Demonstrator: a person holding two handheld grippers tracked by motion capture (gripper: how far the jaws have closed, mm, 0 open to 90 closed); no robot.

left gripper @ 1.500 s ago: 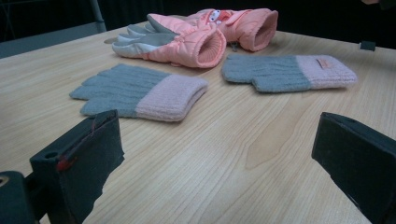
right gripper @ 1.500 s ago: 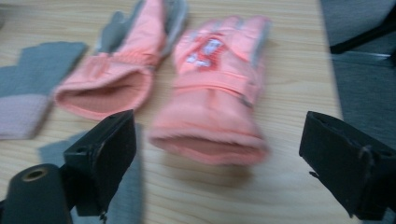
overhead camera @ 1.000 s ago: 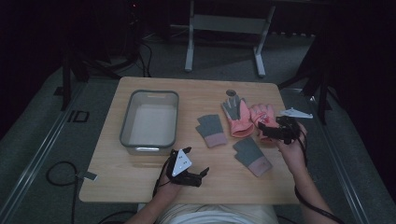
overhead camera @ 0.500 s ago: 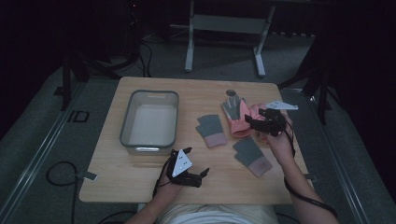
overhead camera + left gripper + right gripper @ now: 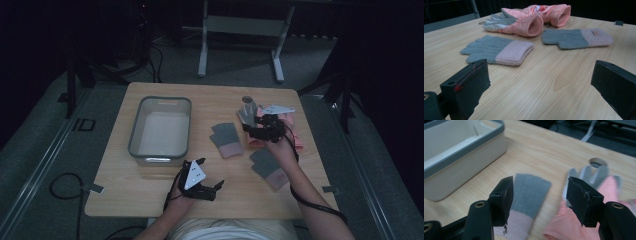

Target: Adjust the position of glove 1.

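A light wooden table (image 5: 150,192) carries a grey-rimmed white plastic tub (image 5: 160,129), two grey-and-pink knitted gloves (image 5: 226,139), and two pink padded gloves (image 5: 524,21).

The knitted gloves (image 5: 499,51) are grey with pink cuffs — the padded gloves (image 5: 516,21) are salmon pink with grey palms. The table (image 5: 210,195) is light wood; the tub (image 5: 161,129) is white, grey-rimmed.
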